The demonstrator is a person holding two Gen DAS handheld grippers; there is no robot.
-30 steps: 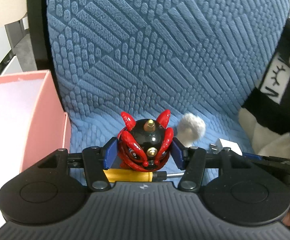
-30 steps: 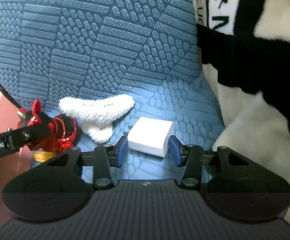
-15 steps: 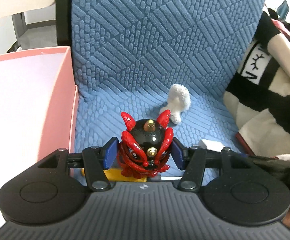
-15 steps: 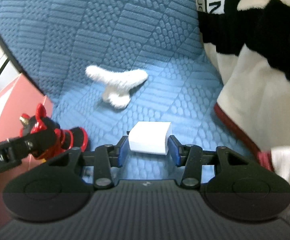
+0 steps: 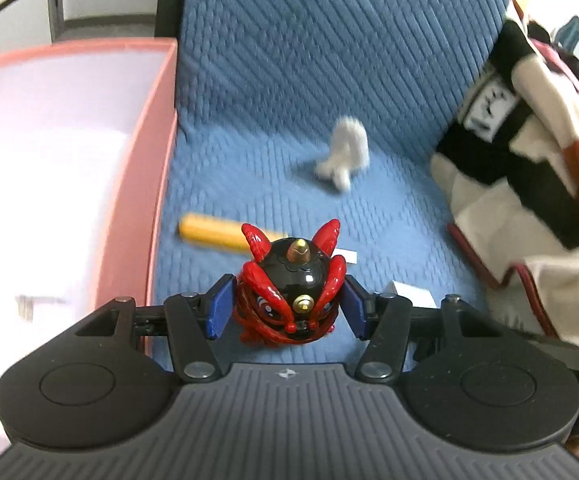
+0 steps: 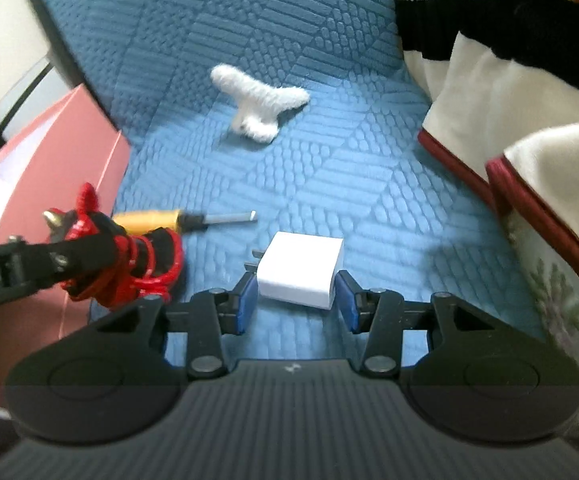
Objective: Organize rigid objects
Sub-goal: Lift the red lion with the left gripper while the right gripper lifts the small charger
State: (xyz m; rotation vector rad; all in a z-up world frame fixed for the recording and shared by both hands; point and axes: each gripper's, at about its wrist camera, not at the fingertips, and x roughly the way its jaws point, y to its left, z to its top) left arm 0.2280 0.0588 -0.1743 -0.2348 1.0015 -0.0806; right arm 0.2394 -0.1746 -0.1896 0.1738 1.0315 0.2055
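Upholstery in quilted blue [image 5: 289,80] covers the seat and back carrying everything here. A striped blanket [image 5: 529,160] is heaped at its right, a pink box [image 5: 157,200] stands at its left edge. A white fluffy toy [image 6: 259,104] lies near the backrest, a yellow-handled screwdriver [image 6: 157,219] close to the box. Left tongs [image 5: 287,306] clamp a red-and-black lion figure [image 5: 291,292], lifted beside the box wall. Right tongs [image 6: 295,298] press a white charger [image 6: 299,270] at both sides, just above or on the seat; I cannot tell which.
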